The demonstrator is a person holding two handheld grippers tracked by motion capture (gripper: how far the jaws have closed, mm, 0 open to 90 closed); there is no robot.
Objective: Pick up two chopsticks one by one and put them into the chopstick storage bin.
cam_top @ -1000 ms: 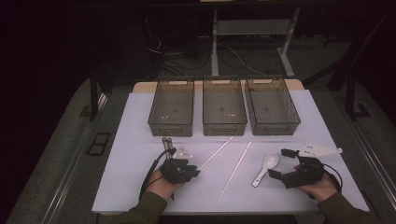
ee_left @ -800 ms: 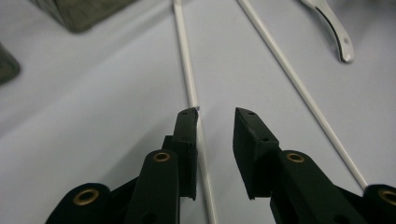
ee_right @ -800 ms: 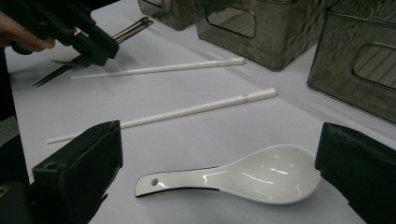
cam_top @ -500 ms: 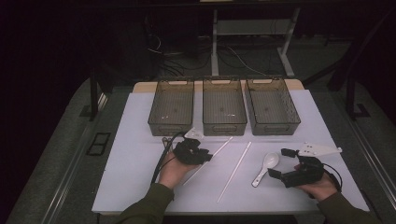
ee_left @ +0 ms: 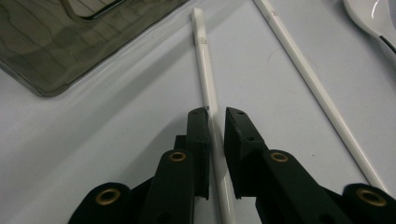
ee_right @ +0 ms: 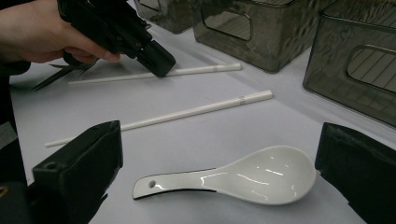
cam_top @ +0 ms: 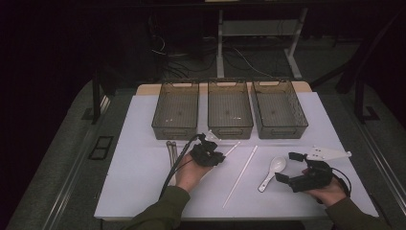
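Two white chopsticks and a white ceramic spoon (cam_top: 274,168) lie on the white table. My left gripper (cam_top: 216,155) is lowered over the left chopstick (ee_left: 201,56). That chopstick runs between the two jaws (ee_left: 216,116), which have just been closing and stand a hair off its sides. It still rests flat on the table. The second chopstick (cam_top: 242,175) lies free to the right. My right gripper (cam_top: 287,166) rests wide open on the table with the spoon (ee_right: 243,179) lying between its jaws, untouched.
Three smoky clear bins stand in a row at the back: left (cam_top: 175,128), middle (cam_top: 230,128), right (cam_top: 280,128). A pair of dark metal chopsticks (cam_top: 171,148) lies left of my left hand. The table's front edge is close to both forearms.
My left hand has moved away from me and to the right, toward the bins, and set its jaws over the left chopstick. The right gripper and the spoon have stayed put.
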